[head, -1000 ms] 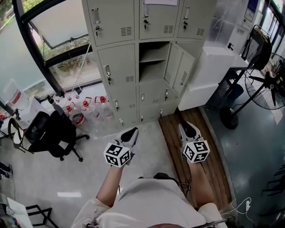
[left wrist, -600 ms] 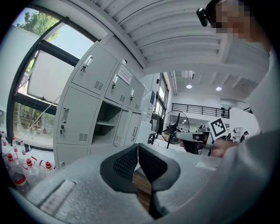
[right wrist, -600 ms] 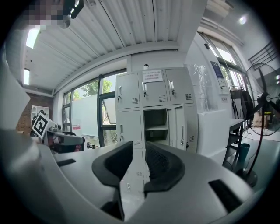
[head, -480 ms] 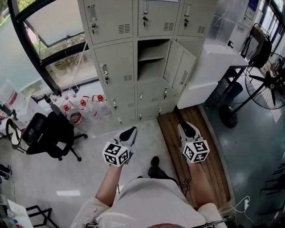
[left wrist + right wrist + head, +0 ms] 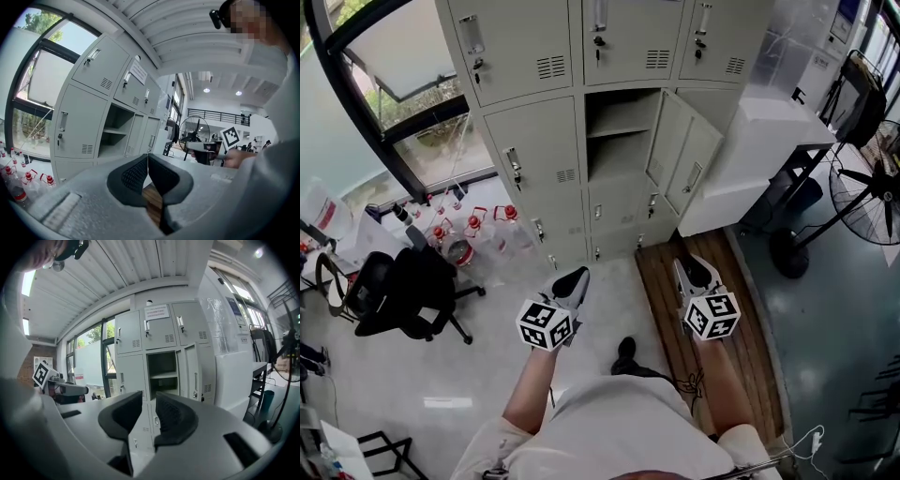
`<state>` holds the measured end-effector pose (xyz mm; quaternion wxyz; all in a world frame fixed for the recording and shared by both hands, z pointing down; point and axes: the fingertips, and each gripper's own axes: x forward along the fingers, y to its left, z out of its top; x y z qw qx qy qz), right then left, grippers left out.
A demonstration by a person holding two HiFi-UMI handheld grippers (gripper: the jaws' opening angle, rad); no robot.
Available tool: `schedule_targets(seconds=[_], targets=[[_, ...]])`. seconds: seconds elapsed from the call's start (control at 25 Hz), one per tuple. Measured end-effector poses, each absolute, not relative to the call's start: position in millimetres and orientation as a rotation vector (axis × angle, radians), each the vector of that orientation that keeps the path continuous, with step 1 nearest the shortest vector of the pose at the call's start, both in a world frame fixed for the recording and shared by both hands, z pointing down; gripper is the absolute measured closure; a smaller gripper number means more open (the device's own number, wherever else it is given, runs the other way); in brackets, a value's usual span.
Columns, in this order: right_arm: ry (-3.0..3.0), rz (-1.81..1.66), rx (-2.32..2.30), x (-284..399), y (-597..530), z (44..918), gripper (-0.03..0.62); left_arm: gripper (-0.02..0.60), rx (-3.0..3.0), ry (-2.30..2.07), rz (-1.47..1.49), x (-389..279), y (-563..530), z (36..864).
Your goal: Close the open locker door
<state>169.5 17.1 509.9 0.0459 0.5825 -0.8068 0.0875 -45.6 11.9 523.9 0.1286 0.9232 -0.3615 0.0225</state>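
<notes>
We see a person standing on the floor facing a grey bank of lockers (image 5: pixel 534 66), one gripper in each hand, both held low in front of the body and pointing at the lockers. The left gripper (image 5: pixel 578 274) has its jaws closed tip to tip with nothing between them, which its own view (image 5: pixel 147 157) shows clearly. The right gripper (image 5: pixel 684 264) has its jaws apart with a clear gap and nothing in it, again plain in its own view (image 5: pixel 148 401). The locker door (image 5: pixel 680 150) is in the middle row, hinged on the right of its compartment and swung out wide towards us, handle (image 5: pixel 692 178) facing out. We see the same door standing open in the right gripper view (image 5: pixel 192 371). The open compartment (image 5: pixel 619 150) has one shelf (image 5: pixel 619 129) and looks bare. Both grippers are well apart from the door and touch nothing. A strip of wooden floor (image 5: pixel 712 328) lies under the right gripper. To the left we note a black office chair (image 5: pixel 403 291) and red-capped bottles (image 5: pixel 473 225) by the window (image 5: pixel 403 56). A white cabinet (image 5: pixel 769 141) and a standing fan (image 5: pixel 872 187) are to the right.
</notes>
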Motion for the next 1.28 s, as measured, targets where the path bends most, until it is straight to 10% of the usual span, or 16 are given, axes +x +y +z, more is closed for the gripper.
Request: schedule_targets(seconds=[1.28], targets=[[-2.350,0.361,1.939,305.6,-185.1,535.3,0.503,0.566,2.665,-1.005,0.181,53.6,-167.9,543.4]])
